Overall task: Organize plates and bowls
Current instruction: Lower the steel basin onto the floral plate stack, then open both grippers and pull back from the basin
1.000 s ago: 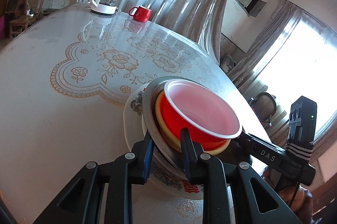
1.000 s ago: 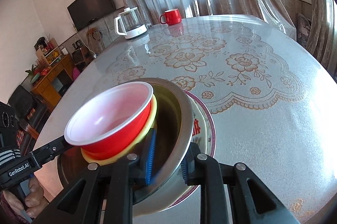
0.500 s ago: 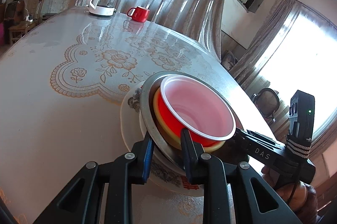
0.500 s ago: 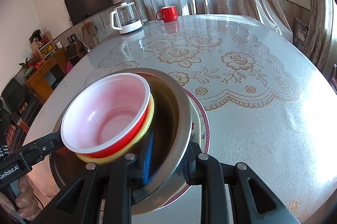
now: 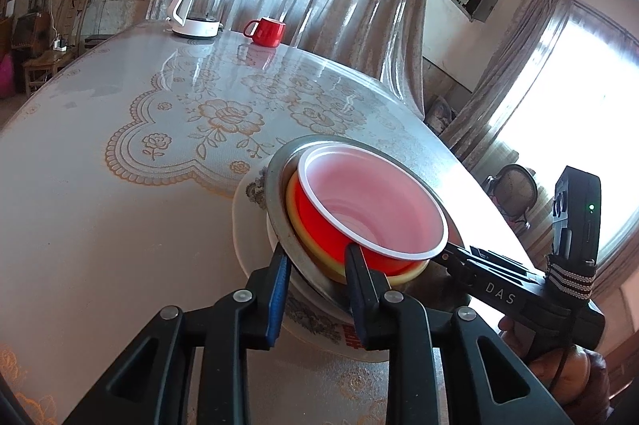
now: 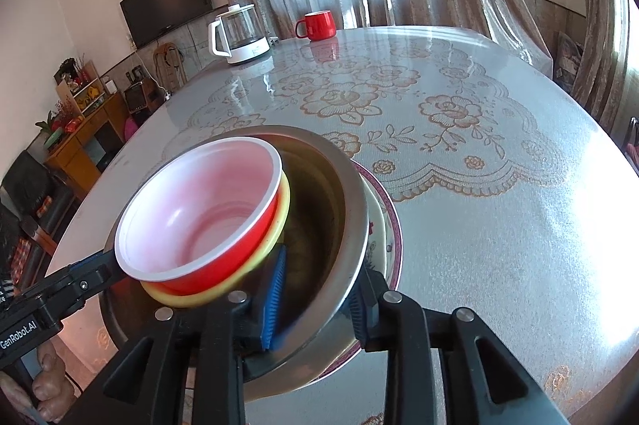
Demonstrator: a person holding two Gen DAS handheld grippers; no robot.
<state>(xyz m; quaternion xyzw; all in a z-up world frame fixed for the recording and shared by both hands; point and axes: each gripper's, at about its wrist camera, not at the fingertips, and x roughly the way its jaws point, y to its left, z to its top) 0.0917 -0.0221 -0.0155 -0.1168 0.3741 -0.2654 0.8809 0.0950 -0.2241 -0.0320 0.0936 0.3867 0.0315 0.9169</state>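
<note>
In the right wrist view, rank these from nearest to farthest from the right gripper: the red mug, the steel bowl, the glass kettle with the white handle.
1. Steel bowl: its rim sits between the right gripper's jaws.
2. and 3. Red mug and glass kettle with white handle: both at the table's far edge, mug to the right of the kettle, too close to call.

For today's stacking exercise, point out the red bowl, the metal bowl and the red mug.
red bowl (image 6: 199, 213): right wrist view, on its pink inside wall.
metal bowl (image 6: 319, 201): right wrist view, on its bare inner wall.
red mug (image 5: 269, 32): left wrist view, on its side.
</note>
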